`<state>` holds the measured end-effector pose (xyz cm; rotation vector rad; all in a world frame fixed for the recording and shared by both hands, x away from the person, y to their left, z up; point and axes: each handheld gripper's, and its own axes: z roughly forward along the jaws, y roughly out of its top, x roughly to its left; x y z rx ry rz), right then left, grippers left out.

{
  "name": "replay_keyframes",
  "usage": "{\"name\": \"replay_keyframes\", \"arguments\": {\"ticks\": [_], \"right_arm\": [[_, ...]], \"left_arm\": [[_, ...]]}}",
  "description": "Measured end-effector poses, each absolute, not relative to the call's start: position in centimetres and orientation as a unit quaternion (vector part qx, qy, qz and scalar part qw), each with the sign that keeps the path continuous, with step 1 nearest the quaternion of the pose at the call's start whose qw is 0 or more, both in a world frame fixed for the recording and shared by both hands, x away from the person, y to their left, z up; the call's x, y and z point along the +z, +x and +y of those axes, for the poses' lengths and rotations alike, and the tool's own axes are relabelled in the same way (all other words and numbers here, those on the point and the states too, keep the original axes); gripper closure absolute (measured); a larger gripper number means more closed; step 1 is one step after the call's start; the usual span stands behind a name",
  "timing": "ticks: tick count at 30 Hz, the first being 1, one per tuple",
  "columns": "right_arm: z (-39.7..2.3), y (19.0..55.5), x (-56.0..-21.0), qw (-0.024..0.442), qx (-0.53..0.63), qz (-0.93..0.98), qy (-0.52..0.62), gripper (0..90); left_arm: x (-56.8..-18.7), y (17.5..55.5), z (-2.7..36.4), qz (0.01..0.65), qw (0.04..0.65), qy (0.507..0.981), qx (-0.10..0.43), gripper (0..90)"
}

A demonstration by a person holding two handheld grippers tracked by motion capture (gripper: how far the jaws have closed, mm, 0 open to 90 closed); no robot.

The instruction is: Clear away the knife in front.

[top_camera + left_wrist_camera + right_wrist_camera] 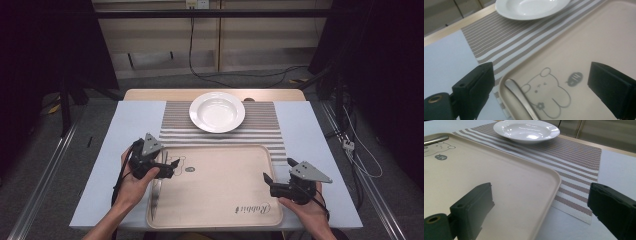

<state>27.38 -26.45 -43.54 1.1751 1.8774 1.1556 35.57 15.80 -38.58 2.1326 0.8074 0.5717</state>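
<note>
Thin, stiff, slippery metal utensil handle (520,98) lies flat in tray (220,200); pinch across its shaft; left gripper (167,165) and right gripper (272,180) both spread, empty.

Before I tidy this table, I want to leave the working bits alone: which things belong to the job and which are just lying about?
In the job:
- slim metal utensil lying along the tray's left edge
- beige plastic tray with a bear print
- left gripper, open beside the utensil

Just lying about:
- white round deep plate
- brown-and-white striped placemat
- right gripper, open, idle
</note>
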Motion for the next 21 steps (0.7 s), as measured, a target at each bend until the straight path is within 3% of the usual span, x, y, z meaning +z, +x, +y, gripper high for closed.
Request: {"name": "replay_keyframes", "arguments": {"ticks": [21], "right_arm": [[-26.7, 27.1, -43.5, 0.319, 0.438, 0.708, 0.453, 6.3]], "left_arm": [[-40.5, 31.4, 20.2, 0.385, 0.427, 0.779, 0.251, 6.4]]}}
